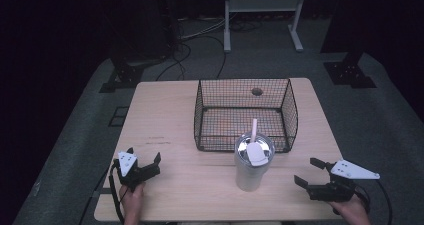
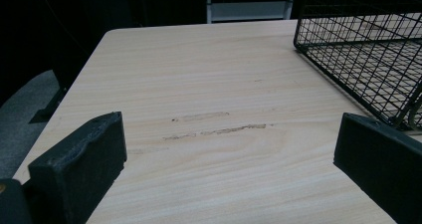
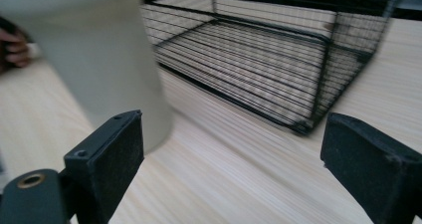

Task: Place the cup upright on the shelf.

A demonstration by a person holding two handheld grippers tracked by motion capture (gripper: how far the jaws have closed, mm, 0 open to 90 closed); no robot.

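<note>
A pale tumbler [image 1: 252, 165] with a clear lid and a white straw stands upright on the wooden table [image 1: 170, 120], just in front of a black wire basket [image 1: 245, 114]. My left gripper [image 1: 144, 160] rests near the table's front left, open and holding nothing. At the front right my right gripper [image 1: 310, 171] is open too, a short way right of the tumbler. In the right gripper view the tumbler [image 3: 99, 59] looms blurred at the left, beyond the left jaw, with the basket [image 3: 268, 69] behind it. The basket's corner [image 2: 363, 50] shows at the upper right of the left gripper view.
The basket holds nothing that I can see. Faint scuff marks [image 2: 219, 127] cross the tabletop ahead of the left gripper. A round hole [image 1: 257, 91] pierces the table behind the basket. Beyond the table are a white frame [image 1: 262, 15], cables and dark stand feet on grey floor.
</note>
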